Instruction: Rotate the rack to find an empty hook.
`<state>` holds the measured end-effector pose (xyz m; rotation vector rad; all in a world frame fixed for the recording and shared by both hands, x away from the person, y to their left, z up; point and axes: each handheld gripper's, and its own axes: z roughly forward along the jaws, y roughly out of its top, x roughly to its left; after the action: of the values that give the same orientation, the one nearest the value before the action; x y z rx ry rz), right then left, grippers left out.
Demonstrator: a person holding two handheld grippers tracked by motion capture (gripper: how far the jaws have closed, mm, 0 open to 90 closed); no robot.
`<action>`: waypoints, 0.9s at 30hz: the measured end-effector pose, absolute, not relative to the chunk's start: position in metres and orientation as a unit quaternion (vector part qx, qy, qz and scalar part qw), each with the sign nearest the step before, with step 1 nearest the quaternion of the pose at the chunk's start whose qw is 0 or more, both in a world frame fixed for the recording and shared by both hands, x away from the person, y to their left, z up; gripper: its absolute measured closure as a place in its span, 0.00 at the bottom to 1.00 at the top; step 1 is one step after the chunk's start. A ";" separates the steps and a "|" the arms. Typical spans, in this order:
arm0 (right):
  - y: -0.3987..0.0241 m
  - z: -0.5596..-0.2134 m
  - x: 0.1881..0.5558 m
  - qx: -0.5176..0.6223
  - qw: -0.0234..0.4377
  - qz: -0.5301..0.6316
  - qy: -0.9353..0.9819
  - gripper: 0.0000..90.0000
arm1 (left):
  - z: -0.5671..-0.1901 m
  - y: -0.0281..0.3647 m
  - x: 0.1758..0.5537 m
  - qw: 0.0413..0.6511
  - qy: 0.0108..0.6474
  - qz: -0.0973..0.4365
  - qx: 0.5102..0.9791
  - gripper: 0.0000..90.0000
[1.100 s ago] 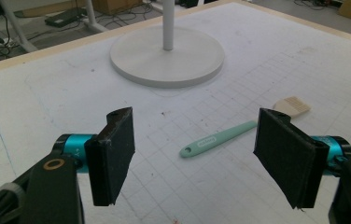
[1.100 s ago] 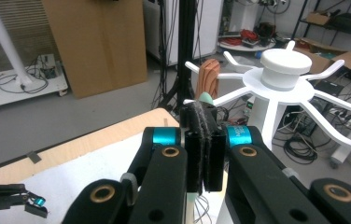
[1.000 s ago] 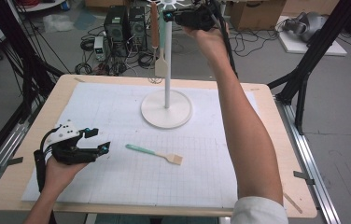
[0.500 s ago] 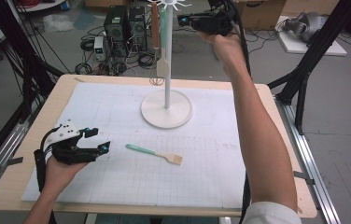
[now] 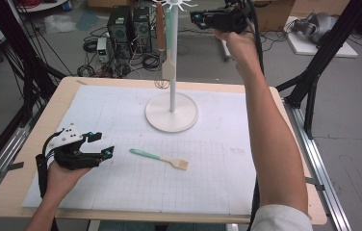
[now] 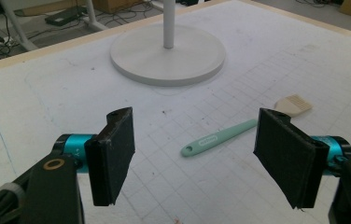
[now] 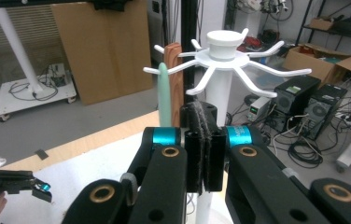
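A white hook stand point(image 5: 172, 67) rises from its round base point(image 5: 172, 113) at the back of the mat. A wooden-handled utensil point(image 5: 160, 26) and a mint-handled one point(image 5: 168, 53) hang from its top hooks. A mint-handled pastry brush point(image 5: 159, 158) lies flat on the mat in front of the base. My left gripper point(image 5: 104, 144) rests low at the mat's left, open, its jaws pointing toward the brush point(image 6: 239, 133) with nothing between them. My right gripper point(image 5: 194, 18) is held high, just right of the stand's top point(image 7: 222, 51), shut and empty point(image 7: 205, 140).
The white gridded mat point(image 5: 121, 192) covers most of the wooden table point(image 5: 15, 192). Computer towers point(image 5: 131, 24) and cables lie on the floor behind. Black frame legs point(image 5: 314, 82) stand at the table's right. The person's right forearm point(image 5: 270, 134) crosses above the mat's right side.
My right gripper has drifted a little to the right, away from the stand's hooks, staying shut. The left gripper and the brush have not moved.
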<state>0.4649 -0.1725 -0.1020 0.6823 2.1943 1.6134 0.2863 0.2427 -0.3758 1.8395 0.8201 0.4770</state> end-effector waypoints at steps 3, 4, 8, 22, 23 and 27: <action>-0.172 -0.101 0.468 0.242 0.166 0.569 0.768 0.99 | -0.375 0.244 0.286 0.510 0.340 0.199 0.764 0.32; -0.172 -0.102 0.470 0.244 0.166 0.568 0.768 0.99 | -0.375 0.244 0.286 0.511 0.340 0.199 0.764 0.32; -0.171 -0.104 0.473 0.248 0.162 0.570 0.766 0.99 | -0.376 0.244 0.287 0.512 0.340 0.198 0.764 0.32; -0.159 -0.102 0.472 0.240 0.163 0.570 0.769 0.99 | -0.376 0.242 0.287 0.513 0.336 0.194 0.765 0.32; -0.158 -0.102 0.471 0.240 0.162 0.569 0.770 0.99 | -0.376 0.243 0.287 0.513 0.336 0.194 0.766 0.32; -0.154 -0.100 0.470 0.237 0.163 0.568 0.771 0.99 | -0.375 0.244 0.287 0.513 0.335 0.197 0.765 0.32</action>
<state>0.4701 -0.1537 -0.1001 0.6768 2.1990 1.6195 0.2873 0.2441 -0.3753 1.8403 0.8057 0.4733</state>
